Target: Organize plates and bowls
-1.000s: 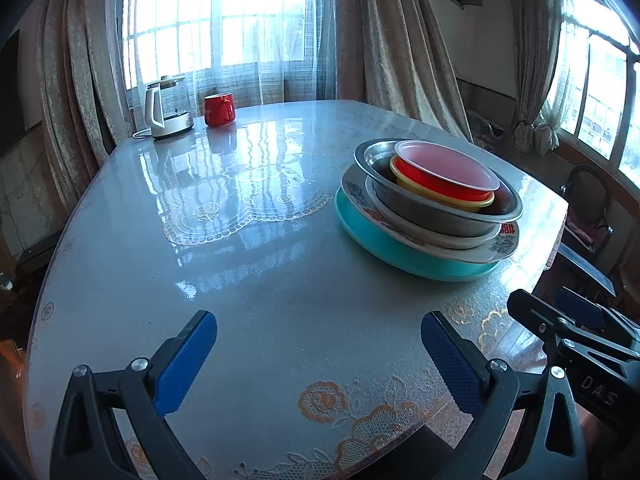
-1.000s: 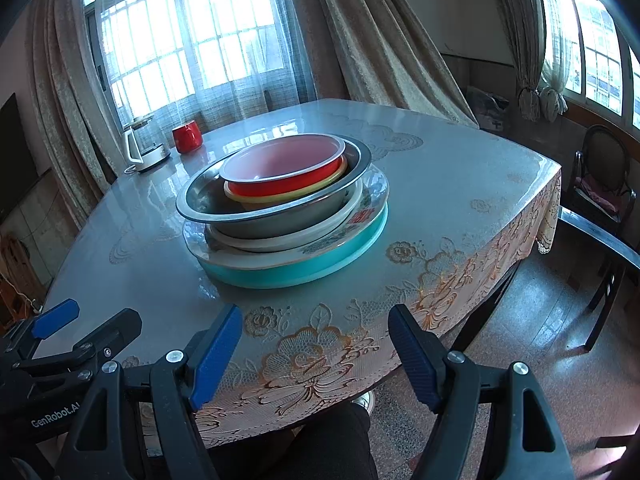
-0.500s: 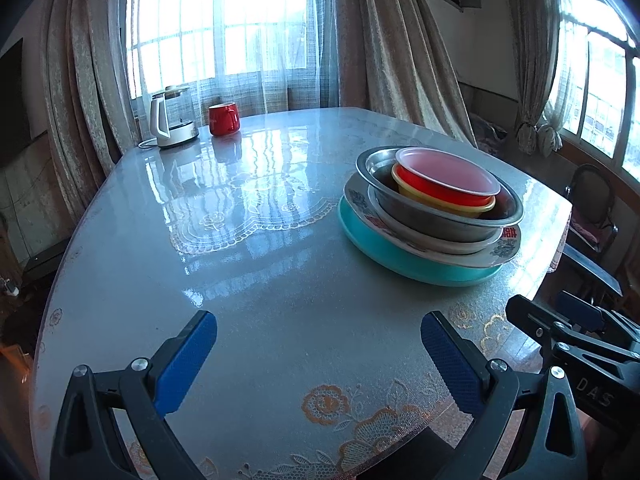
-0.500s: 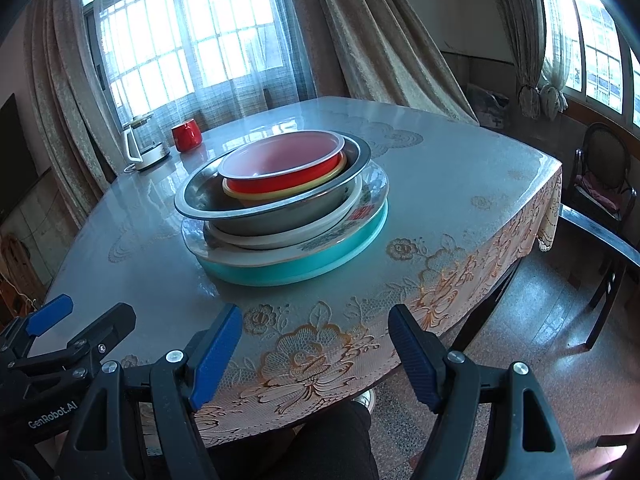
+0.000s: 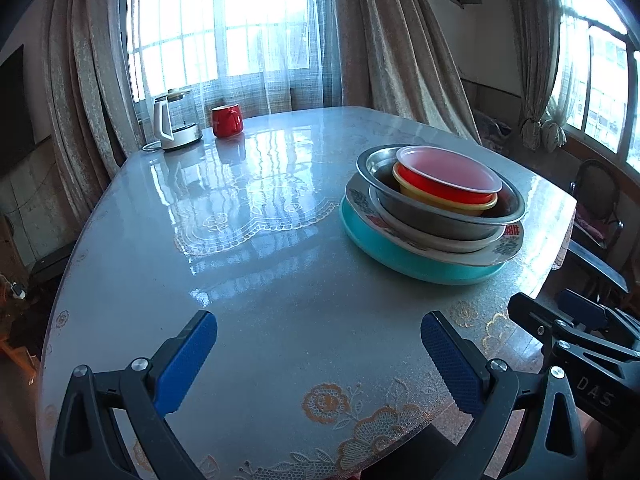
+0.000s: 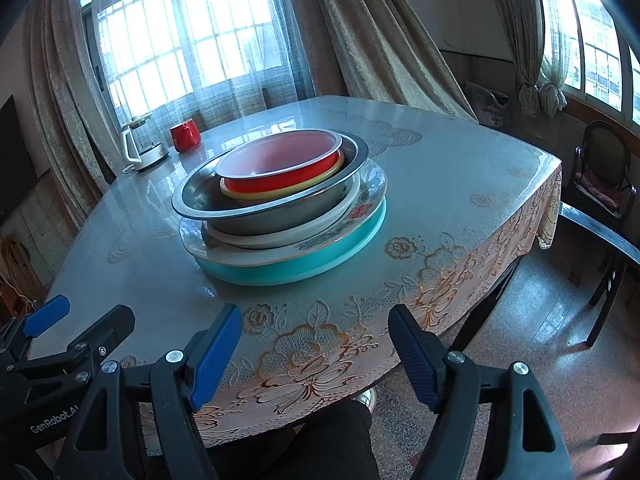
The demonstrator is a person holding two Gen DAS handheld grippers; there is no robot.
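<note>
Both grippers gape wide, gripping nothing. The stack of plates and bowls [image 6: 280,204] sits just ahead of the right gripper [image 6: 316,352], ahead-right of the left gripper [image 5: 318,360]; lower layers possibly plates.

Left gripper [image 5: 318,356]: jaws spread wide, nothing between the blue pads [image 5: 185,362]; held low, pointing forward
Right gripper [image 6: 316,350]: jaws spread wide, nothing held; level, pointing forward
Relation: side by side, apart; each shows at the edge of the other's view
</note>
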